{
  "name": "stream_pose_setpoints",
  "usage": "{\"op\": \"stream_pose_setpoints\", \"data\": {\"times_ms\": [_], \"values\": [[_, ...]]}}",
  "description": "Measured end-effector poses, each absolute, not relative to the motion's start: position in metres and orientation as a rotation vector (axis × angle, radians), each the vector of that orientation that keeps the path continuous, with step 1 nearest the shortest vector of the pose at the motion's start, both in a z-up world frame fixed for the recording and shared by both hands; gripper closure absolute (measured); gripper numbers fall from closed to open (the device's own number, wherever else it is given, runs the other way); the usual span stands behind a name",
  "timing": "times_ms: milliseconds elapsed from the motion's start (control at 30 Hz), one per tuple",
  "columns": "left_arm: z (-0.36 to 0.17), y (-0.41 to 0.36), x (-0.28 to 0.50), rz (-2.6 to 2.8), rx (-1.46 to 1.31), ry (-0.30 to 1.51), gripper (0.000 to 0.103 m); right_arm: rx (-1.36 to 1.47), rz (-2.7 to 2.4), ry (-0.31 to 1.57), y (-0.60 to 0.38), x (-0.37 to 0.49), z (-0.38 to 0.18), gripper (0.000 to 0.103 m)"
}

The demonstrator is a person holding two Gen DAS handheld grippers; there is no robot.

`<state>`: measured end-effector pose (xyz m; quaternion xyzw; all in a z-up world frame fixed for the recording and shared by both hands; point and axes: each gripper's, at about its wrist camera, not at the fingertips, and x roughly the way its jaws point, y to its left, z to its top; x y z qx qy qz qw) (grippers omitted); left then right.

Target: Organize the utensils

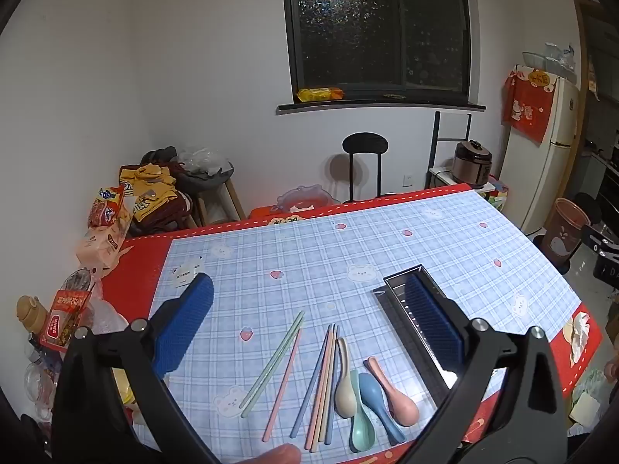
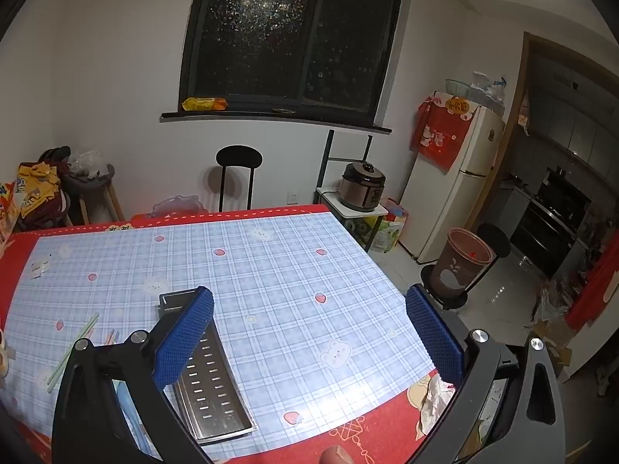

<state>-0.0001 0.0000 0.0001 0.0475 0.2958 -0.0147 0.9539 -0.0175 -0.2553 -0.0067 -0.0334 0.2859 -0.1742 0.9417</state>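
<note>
Both the left gripper (image 1: 309,332) and right gripper (image 2: 309,332) gape wide, holding nothing. Chopsticks (image 1: 321,382) and spoons (image 1: 371,394) lie just left of the metal tray (image 2: 209,382), near the table's (image 2: 271,270) front edge; beyond them it lies bare

Bkgd: dark window (image 2: 286,38); black stool (image 2: 238,156); rice cooker (image 2: 361,189); fridge (image 2: 452,193); brown bin (image 2: 462,263); snack bags (image 1: 104,212).

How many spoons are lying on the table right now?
4, side by side left of the metal tray: beige spoon, teal spoon, blue spoon, pink spoon. None seems hidden.
</note>
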Motion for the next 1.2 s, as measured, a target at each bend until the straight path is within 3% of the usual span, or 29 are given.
{"op": "stream_pose_setpoints", "data": {"times_ms": [1200], "values": [[0.0031, 0.0027, -0.0012, -0.024, 0.104, 0.606, 0.006, -0.065, -0.355, 0.582, -0.2571, -0.0176, -0.0098, 0.006]]}}
